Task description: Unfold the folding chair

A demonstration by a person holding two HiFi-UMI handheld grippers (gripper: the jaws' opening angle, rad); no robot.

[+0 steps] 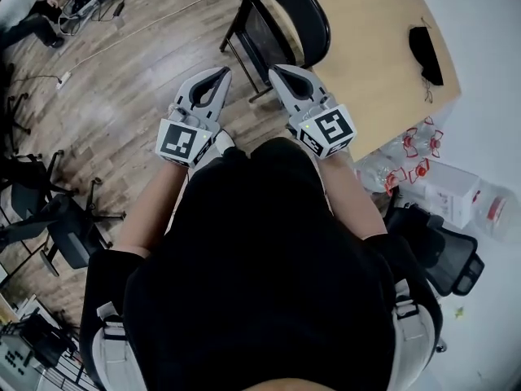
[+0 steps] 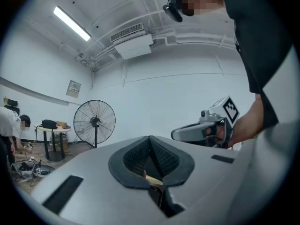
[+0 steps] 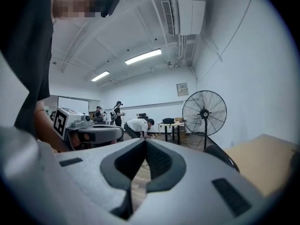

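Observation:
The black folding chair [image 1: 281,24] stands ahead of me on the wooden floor, right beside the wooden table [image 1: 383,63], and looks folded flat. My left gripper [image 1: 222,72] and right gripper [image 1: 276,71] are held side by side at waist height, both pointing toward the chair and a little short of it. Neither touches it. Both are shut with nothing between the jaws, as the left gripper view [image 2: 150,138] and the right gripper view [image 3: 144,141] show. The chair's dark rounded edge [image 3: 224,156] shows at the right of the right gripper view.
A black object [image 1: 425,51] lies on the table. Water bottles [image 1: 409,147] stand beside it at the right. Office chairs are at the left [image 1: 67,228] and right [image 1: 446,255]. A standing fan [image 3: 204,112] and several people [image 3: 137,125] are across the room.

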